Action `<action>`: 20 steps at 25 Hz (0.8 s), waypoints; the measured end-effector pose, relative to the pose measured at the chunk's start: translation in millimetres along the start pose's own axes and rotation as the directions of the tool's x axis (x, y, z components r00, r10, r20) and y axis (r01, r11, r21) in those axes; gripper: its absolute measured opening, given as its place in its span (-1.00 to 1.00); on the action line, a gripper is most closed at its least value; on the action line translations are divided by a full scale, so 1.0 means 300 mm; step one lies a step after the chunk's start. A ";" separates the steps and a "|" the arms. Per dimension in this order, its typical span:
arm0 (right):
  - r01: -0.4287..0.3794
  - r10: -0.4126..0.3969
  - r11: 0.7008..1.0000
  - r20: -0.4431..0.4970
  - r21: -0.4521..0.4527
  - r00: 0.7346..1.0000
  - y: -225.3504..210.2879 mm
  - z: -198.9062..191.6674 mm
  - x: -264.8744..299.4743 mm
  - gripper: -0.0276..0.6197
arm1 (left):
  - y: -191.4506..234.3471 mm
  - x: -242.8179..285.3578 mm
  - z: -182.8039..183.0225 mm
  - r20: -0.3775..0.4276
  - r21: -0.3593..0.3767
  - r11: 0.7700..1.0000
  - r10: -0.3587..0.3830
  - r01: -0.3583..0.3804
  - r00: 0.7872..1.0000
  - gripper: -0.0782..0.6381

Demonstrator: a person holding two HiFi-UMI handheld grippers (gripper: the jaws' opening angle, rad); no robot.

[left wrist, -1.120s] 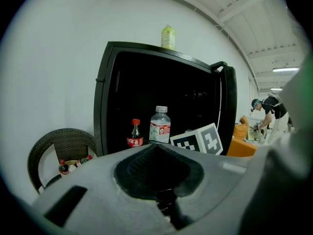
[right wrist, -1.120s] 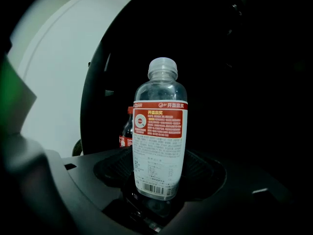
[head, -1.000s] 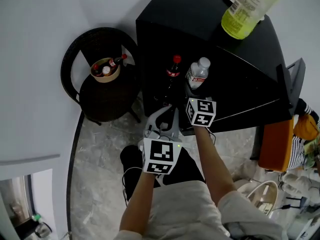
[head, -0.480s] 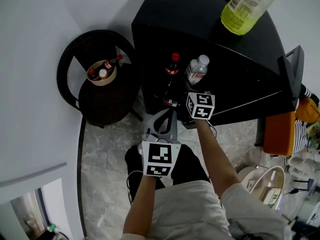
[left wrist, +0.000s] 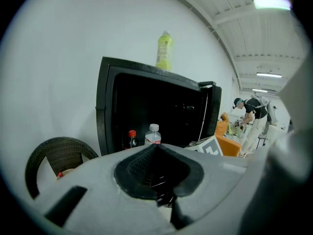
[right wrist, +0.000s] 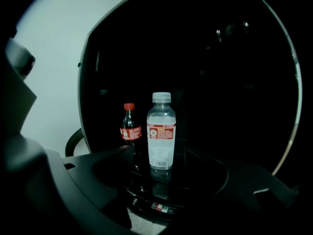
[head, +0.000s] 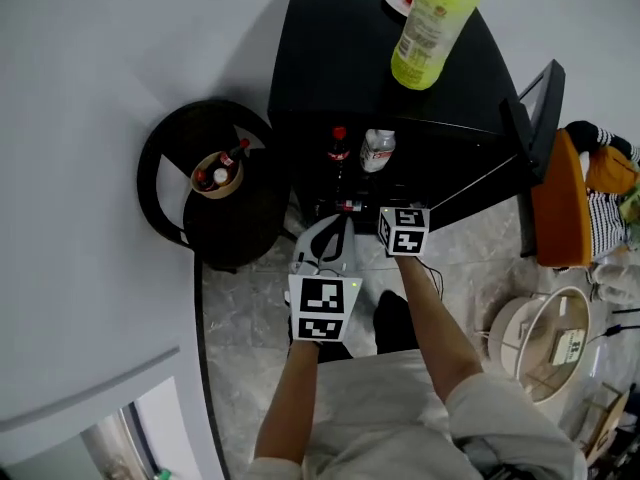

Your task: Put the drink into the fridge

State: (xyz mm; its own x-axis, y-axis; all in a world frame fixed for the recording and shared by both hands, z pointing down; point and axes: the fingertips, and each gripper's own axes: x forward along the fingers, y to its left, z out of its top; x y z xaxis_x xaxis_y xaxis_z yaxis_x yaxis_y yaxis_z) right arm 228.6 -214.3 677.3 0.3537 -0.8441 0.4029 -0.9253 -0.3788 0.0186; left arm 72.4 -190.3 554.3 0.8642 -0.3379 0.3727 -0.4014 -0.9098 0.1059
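one cola bottle (head: 339, 148), one clear bottle (head: 377, 150), one green bottle (head: 432, 23), one fridge (head: 345, 53).

Head view light: You have bright, even light on the pale wall and floor (head: 250, 308); the fridge (head: 380, 58) reads as flat black.
Head view distortion: Straight edges bow towards the corners.
Left gripper view: Bright; a ceiling lamp (left wrist: 271, 3) glares at the top right, and the left gripper (left wrist: 156, 153) is blurred close to your lens.
Right gripper view: Dim; the right gripper (right wrist: 159, 153) is nearly black on black. Only the clear bottle (right wrist: 161, 131) and cola bottle (right wrist: 129, 129) catch light, mirrored faintly on the glossy shelf (right wrist: 205, 180).
Edges: Both gripper views sit inside a round black vignette.
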 end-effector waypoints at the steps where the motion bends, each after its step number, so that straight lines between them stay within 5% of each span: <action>1: 0.009 -0.009 1.000 0.008 0.024 1.000 0.009 0.026 -0.040 0.01 | -0.004 -0.012 0.036 0.001 0.011 1.000 -0.011 0.011 1.000 -0.76; 9: 0.022 -0.036 0.983 0.071 0.181 0.997 0.106 0.277 -0.334 0.01 | -0.086 -0.087 0.253 0.003 0.003 0.995 -0.099 0.099 0.995 -0.76; 14: 0.013 -0.060 0.927 0.114 0.375 0.992 0.152 0.346 -0.547 0.01 | -0.105 -0.141 0.251 -0.065 0.075 0.990 -0.117 0.122 0.991 -0.76; 20: -0.050 0.019 0.971 0.133 0.234 0.991 0.171 0.441 -0.721 0.01 | -0.195 -0.265 0.304 -0.005 -0.027 0.999 -0.028 0.028 1.000 -0.76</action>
State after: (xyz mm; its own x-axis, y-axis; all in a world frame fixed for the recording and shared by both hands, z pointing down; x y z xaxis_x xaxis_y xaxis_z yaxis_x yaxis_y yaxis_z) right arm 122.6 -101.5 469.9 0.3506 -0.8942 0.2784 -0.8843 -0.4140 -0.2159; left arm 54.8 -132.3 434.5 0.8736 -0.3109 0.3743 -0.3851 -0.9120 0.1412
